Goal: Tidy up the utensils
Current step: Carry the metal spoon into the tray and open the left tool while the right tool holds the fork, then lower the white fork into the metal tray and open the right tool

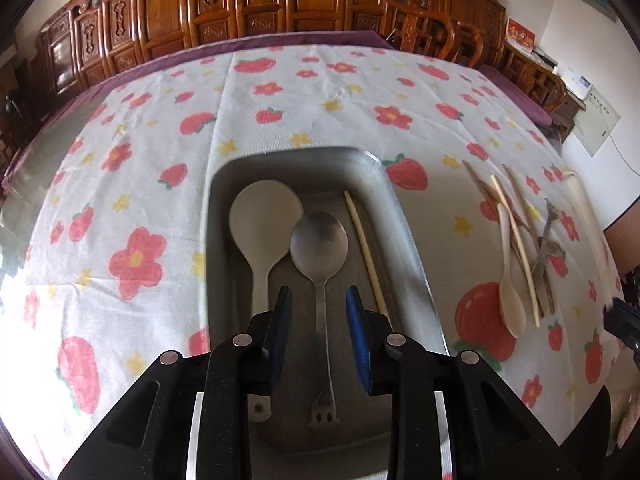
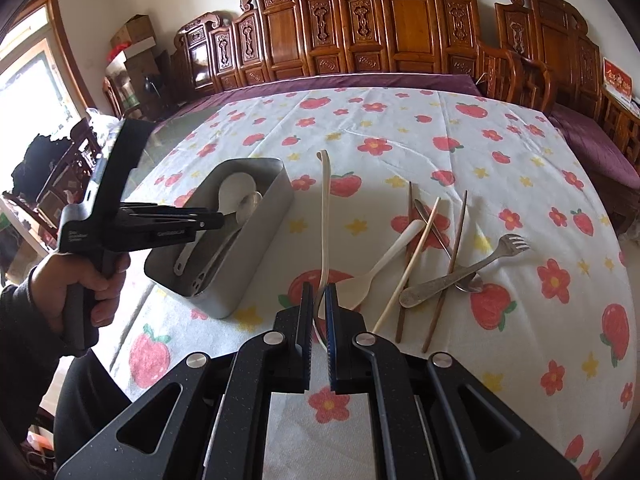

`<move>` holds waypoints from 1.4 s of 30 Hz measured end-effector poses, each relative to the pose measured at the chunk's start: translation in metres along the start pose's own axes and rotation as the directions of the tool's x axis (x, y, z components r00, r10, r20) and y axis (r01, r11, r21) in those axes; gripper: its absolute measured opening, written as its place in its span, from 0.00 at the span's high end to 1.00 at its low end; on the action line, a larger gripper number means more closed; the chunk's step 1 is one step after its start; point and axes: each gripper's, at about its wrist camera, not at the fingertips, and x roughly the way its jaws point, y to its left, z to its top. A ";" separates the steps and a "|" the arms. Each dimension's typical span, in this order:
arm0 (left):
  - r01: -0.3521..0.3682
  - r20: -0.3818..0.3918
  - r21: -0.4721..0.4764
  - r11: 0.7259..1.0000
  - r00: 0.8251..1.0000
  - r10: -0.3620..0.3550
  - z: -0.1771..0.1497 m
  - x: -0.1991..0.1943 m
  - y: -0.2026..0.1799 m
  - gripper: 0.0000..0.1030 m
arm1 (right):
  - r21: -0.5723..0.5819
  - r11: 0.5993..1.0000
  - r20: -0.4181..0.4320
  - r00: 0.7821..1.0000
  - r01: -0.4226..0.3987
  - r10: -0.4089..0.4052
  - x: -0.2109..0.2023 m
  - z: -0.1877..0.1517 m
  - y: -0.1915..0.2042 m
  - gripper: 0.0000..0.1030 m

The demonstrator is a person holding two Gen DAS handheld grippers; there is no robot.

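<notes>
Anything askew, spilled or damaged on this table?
Nothing spilled or visibly broken. The loose pile right of the metal tin is untidy: brown chopsticks, a cream plastic spoon and a steel fork lie crossed over each other, still unsorted.

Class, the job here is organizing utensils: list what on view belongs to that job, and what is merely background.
Belongs to the job:
metal tray
white ladle
metal spoon
chopstick in tray
long white utensil
metal fork
brown chopsticks

Just background:
floral tablecloth
carved wooden furniture
cardboard boxes
</notes>
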 end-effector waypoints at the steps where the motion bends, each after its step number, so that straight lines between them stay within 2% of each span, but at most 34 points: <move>1: 0.001 0.017 0.005 1.000 1.000 -0.001 -0.001 -0.009 0.002 0.75 | -0.001 1.000 0.004 1.000 -0.004 0.004 0.000 0.003 0.004 0.93; 4: 0.002 0.061 0.016 1.000 0.998 -0.003 -0.008 -0.035 0.008 0.74 | -0.009 1.000 0.011 1.000 -0.017 0.017 0.003 0.009 0.016 0.93; 8: -0.010 0.104 0.014 1.000 0.995 0.009 -0.021 -0.070 0.021 0.66 | -0.028 0.999 0.017 0.999 -0.043 0.043 0.009 0.019 0.038 0.93; 14: -0.027 0.158 0.004 1.000 0.987 0.026 -0.039 -0.113 0.044 0.64 | -0.046 0.997 0.009 0.998 -0.058 0.059 0.022 0.030 0.065 0.93; 20: -0.046 0.214 -0.017 0.999 0.976 0.049 -0.050 -0.141 0.061 0.49 | -0.063 0.996 -0.015 0.998 -0.056 0.055 0.039 0.040 0.084 0.93; 24: -0.033 0.236 -0.045 0.998 0.971 0.043 -0.055 -0.151 0.072 0.34 | -0.099 0.995 -0.045 0.999 -0.035 0.030 0.058 0.047 0.099 0.93; 29: -0.028 0.247 -0.068 0.997 0.968 0.044 -0.056 -0.157 0.081 0.22 | -0.091 0.995 -0.090 0.995 -0.040 0.032 0.084 0.054 0.108 0.93; 42: -0.052 0.228 -0.078 0.996 0.971 0.069 -0.059 -0.147 0.092 0.20 | 0.072 0.994 -0.179 0.979 -0.080 0.092 0.149 0.056 0.107 0.93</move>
